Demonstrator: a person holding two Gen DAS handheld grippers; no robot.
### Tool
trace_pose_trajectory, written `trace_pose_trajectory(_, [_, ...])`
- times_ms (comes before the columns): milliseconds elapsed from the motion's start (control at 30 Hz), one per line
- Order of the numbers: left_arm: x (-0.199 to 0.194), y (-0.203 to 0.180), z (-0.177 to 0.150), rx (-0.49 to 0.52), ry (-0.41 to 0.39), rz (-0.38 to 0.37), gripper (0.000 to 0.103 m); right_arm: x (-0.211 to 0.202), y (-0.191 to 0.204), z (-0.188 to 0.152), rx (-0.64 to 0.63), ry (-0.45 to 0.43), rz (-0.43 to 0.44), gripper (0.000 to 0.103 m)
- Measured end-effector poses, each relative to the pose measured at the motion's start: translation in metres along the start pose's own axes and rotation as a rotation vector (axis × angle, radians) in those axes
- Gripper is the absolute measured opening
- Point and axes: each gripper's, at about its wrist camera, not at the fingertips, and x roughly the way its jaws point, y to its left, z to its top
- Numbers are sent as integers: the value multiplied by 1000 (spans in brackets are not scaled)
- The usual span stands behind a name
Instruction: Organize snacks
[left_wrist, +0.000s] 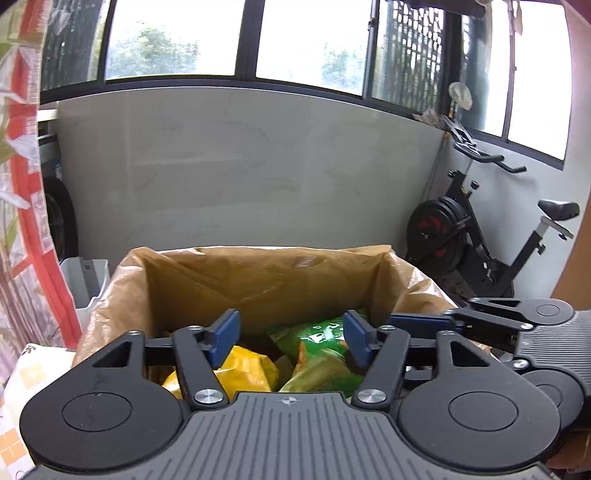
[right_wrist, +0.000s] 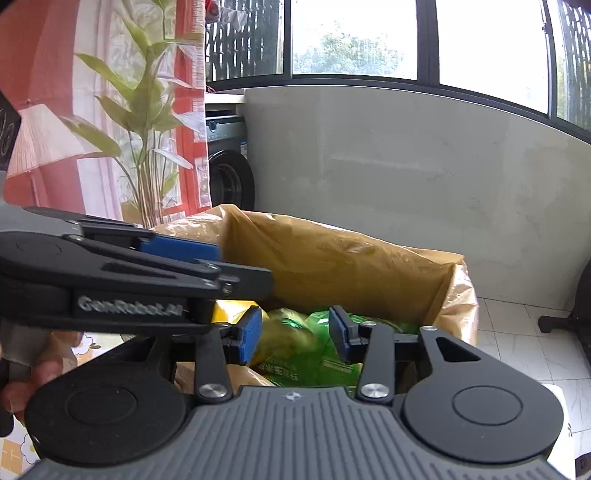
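A box lined with a tan plastic bag stands near the grey wall. Inside lie a green snack packet on the right and a yellow snack packet on the left. Above them, the left hand-held gripper and the right hand-held gripper hang released, grasping nothing.
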Motion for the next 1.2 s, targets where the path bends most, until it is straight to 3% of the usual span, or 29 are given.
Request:
trace_pose_trajectory(167, [-25, 4, 5, 44, -30, 14, 84, -21, -3, -1, 44, -24, -21, 77])
trace_pose_trajectory(400, [-74, 0, 7, 87, -53, 163, 85, -66, 6, 4, 89, -79, -57, 97])
trace_pose_trajectory(567, [-115, -6, 7, 101, -61, 224, 86, -104, 21, 5, 108, -123, -69, 100])
trace_pose_trajectory(733, [-167, -21, 1, 131, -117, 287, 92, -139, 39, 4, 134, -141, -160, 103])
trace_pose_trajectory(967, [-214, -25, -12, 61, -112, 243, 93, -179, 51, -9, 196, -172, -118, 103])
trace_pose_trajectory(1200, [-232, -26, -23, 44, -121, 270, 93, -196, 61, -22, 194, -150, -124, 103])
